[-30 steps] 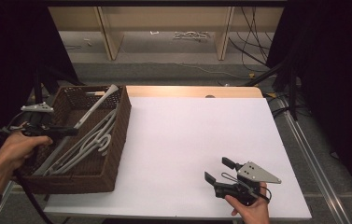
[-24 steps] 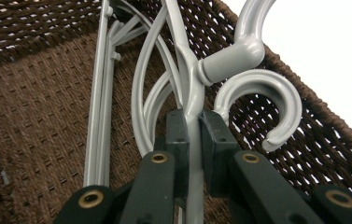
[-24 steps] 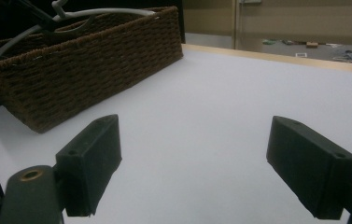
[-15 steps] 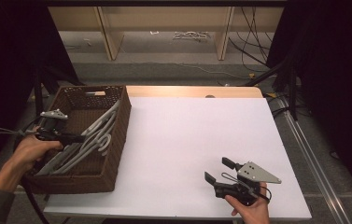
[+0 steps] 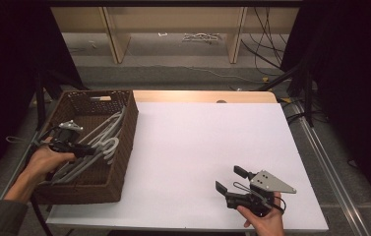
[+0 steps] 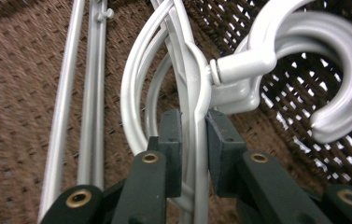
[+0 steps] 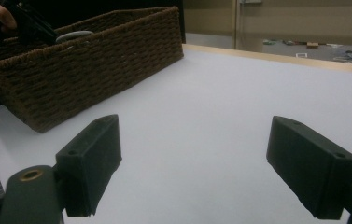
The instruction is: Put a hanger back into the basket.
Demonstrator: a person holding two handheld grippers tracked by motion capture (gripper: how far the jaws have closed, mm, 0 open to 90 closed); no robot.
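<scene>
We see the left gripper just easing its jaws, gap on one side, around a grey hanger in the basket, right gripper wide apart.

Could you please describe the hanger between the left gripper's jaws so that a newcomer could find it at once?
Start at the brown wicker basket on the table's left edge. Pale grey hangers lie piled inside it. The one you want runs between the left gripper jaws, just below its thick hook.
</scene>
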